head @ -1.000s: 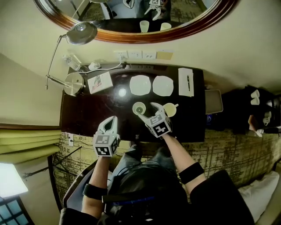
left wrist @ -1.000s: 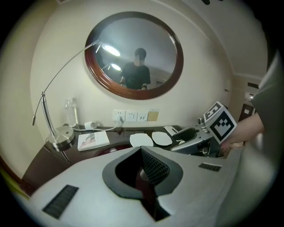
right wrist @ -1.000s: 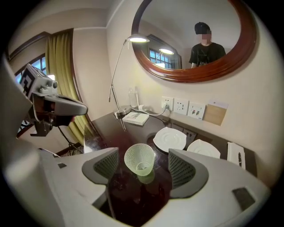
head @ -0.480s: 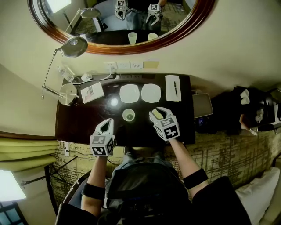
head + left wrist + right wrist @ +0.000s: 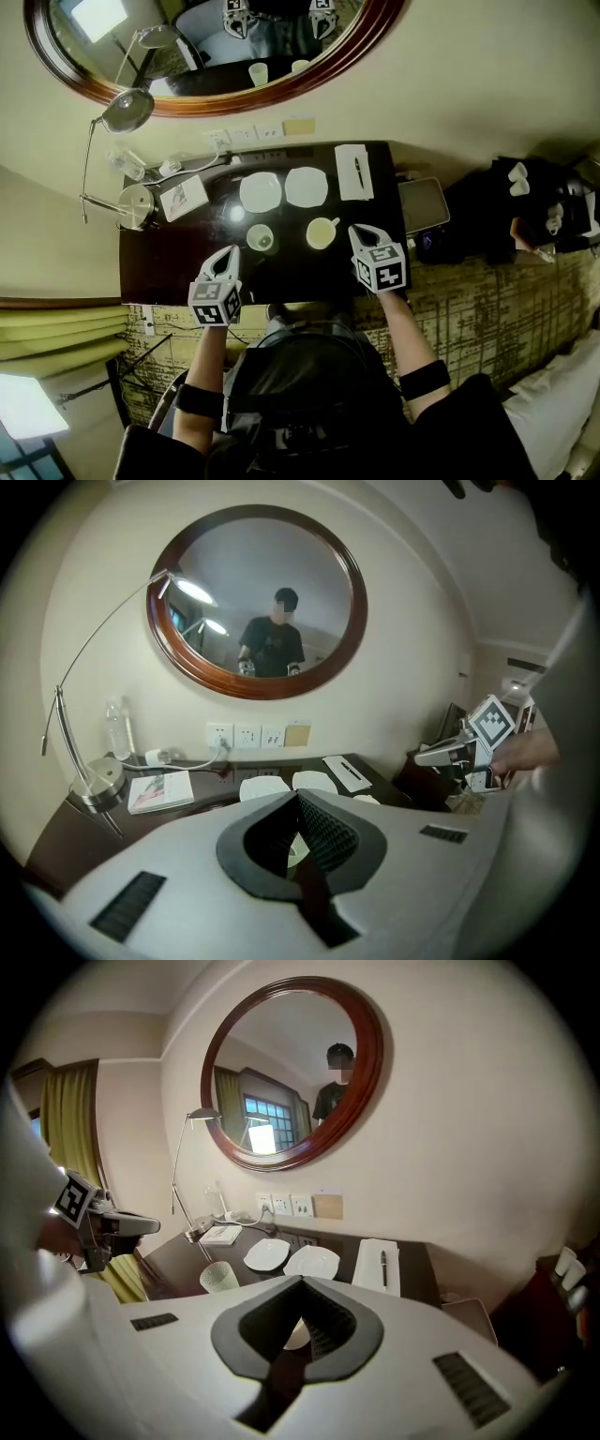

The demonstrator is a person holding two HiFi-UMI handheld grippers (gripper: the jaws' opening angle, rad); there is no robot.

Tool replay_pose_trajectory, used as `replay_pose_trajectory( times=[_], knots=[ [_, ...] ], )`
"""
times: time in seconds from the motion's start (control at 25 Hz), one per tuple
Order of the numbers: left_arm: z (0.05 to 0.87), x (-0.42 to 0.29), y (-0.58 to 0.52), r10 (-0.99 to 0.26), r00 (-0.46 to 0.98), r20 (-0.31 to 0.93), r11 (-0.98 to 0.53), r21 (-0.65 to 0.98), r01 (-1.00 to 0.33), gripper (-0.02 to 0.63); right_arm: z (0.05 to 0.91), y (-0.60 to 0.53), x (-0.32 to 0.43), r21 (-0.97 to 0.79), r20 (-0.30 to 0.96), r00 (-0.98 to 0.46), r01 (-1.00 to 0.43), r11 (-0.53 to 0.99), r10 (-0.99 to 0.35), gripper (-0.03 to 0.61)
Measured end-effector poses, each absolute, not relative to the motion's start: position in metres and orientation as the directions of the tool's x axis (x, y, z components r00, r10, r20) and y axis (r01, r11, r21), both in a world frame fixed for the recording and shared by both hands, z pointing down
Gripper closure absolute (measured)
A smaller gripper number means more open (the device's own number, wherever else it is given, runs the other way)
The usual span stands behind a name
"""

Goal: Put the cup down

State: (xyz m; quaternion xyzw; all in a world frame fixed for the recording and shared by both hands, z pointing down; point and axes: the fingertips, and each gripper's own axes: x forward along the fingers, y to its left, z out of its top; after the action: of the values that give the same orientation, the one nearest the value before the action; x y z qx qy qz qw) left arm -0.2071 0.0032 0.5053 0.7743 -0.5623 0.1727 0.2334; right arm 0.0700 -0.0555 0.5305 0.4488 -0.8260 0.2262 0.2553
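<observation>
A clear glass cup (image 5: pixel 260 238) and a cream mug (image 5: pixel 322 232) stand upright on the dark desk (image 5: pixel 169 258), apart from both grippers. My right gripper (image 5: pixel 360 232) hovers just right of the mug. Its jaws have just been closing, nothing is between them, and they now meet. My left gripper (image 5: pixel 228 253) is shut and empty, near the desk's front edge, left of the glass. The right gripper view shows the glass (image 5: pixel 218 1277) at lower left and a sliver of the mug (image 5: pixel 295 1333) behind the closed jaws.
Two white plates (image 5: pixel 261 191) (image 5: pixel 307 187) lie behind the cups. A notepad with a pen (image 5: pixel 354 172) lies at back right. A lamp base (image 5: pixel 137 204) and a booklet (image 5: pixel 184 197) are at the left. A tablet (image 5: pixel 424 204) sits off the desk's right end.
My right gripper has moved from between the glass and the mug to the mug's right side, and its open jaws have closed. The left gripper has shifted slightly.
</observation>
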Motion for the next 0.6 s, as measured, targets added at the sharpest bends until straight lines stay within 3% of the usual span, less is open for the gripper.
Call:
replay_pose_trajectory(
  times=[0.6],
  knots=[
    [0.497,-0.173,0.004,-0.785,0.336,0.520,-0.345,0.084,-0.935,0.611,0.541,-0.039,0.112,-0.181,0.633,-0.454,-0.875,0.450,-0.628,0.578]
  ],
)
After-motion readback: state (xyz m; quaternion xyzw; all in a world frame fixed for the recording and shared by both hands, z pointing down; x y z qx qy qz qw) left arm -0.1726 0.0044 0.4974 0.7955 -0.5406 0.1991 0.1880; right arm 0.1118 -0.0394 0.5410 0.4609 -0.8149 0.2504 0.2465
